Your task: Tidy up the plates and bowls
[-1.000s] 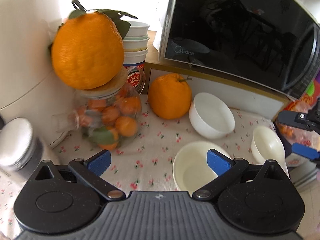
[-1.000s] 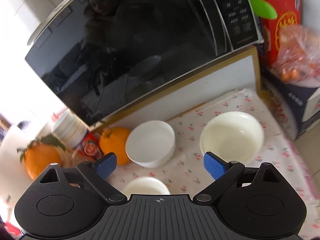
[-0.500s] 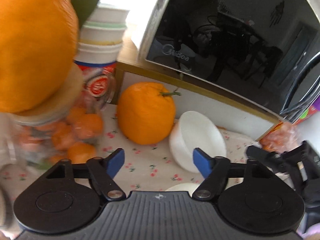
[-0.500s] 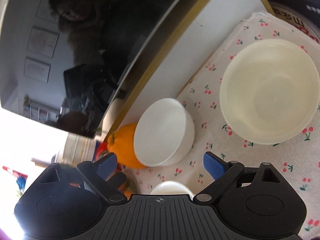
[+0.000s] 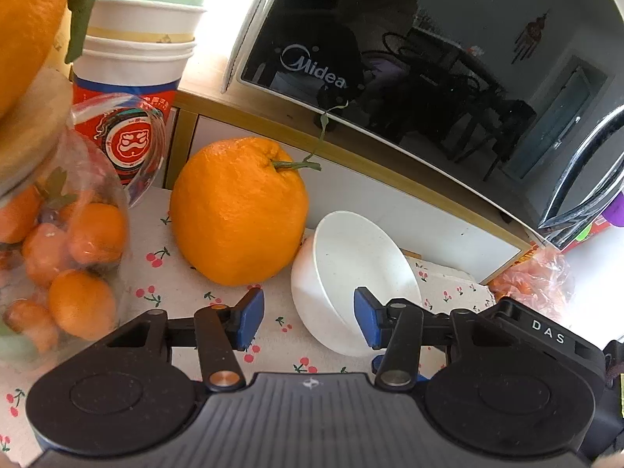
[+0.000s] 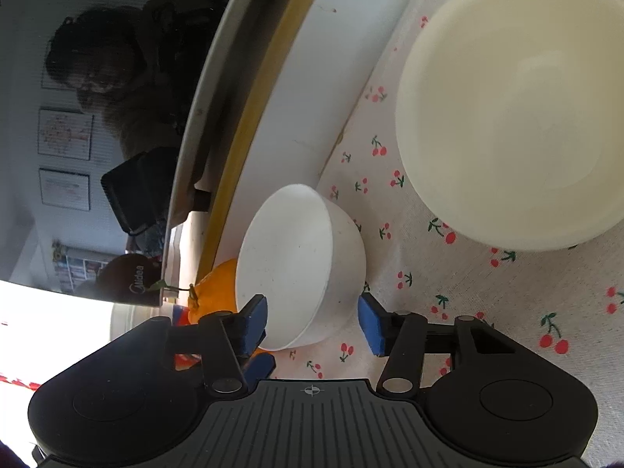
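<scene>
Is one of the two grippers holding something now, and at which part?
Nothing is firmly held yet. Both the left gripper and the right gripper are closing on the rim of the small white bowl, but the pads show no clear contact.

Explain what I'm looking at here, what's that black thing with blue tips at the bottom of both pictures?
Those are two hand-held grippers, one in each of a person's hands, each with a camera looking along its fingers. The left gripper and right gripper are both closing around the same small white bowl; whether the blue pads touch it yet is unclear. It sits on a cherry-print cloth beside an orange, below a microwave. A bigger cream bowl lies nearby.
</scene>
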{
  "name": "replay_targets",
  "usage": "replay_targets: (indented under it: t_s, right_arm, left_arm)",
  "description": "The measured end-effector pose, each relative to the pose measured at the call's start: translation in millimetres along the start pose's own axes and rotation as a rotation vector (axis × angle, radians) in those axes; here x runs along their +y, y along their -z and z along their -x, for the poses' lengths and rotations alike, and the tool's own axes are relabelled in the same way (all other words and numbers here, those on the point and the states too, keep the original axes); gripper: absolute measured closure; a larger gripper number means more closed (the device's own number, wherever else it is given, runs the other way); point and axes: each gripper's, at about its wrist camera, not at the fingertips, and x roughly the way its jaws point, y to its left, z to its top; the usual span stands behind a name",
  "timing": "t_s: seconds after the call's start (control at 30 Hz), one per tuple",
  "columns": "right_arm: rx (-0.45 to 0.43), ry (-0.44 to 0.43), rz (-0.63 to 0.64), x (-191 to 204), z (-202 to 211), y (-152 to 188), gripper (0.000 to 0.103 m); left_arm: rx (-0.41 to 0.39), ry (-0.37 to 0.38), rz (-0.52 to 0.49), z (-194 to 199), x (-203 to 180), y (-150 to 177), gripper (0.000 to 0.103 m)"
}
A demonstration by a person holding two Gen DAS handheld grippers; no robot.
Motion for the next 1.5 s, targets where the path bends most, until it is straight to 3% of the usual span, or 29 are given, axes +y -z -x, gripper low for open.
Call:
replay_targets:
  t_s: [0.17,0.33,0.43,0.73,1.5]
  right_arm:
    - [-0.008,0.013,-0.007,-4.2,-3.6,-1.7,0.06]
    - [-0.01,0.027,-0.018,-11.8,-2.0,-2.7,0.074]
    - [-0.009,0.027,-0.013,-14.4,-0.2,-2.8,0.078]
    - [-0.013,0.031,0.056,-4.5,10.7,-3.2,0.078]
    - [0.017,0.044,0.218,42.7,42.6,10.4,0.078]
  left_arm:
    - [0.015,0.003,0.015,-3.0,4.5,2.3,0.066]
    - [0.024,0.012,0.017,0.8,5.2,0.9,0.079]
    - [0.024,0.011,0.0,2.6,1.7,0.7,0.086]
    - [0.016,-0.006,-0.026,8.2,-7.4,1.0,0.086]
    - [-0.015,-0.013,0.074,52.7,-20.2,28.3,0.086]
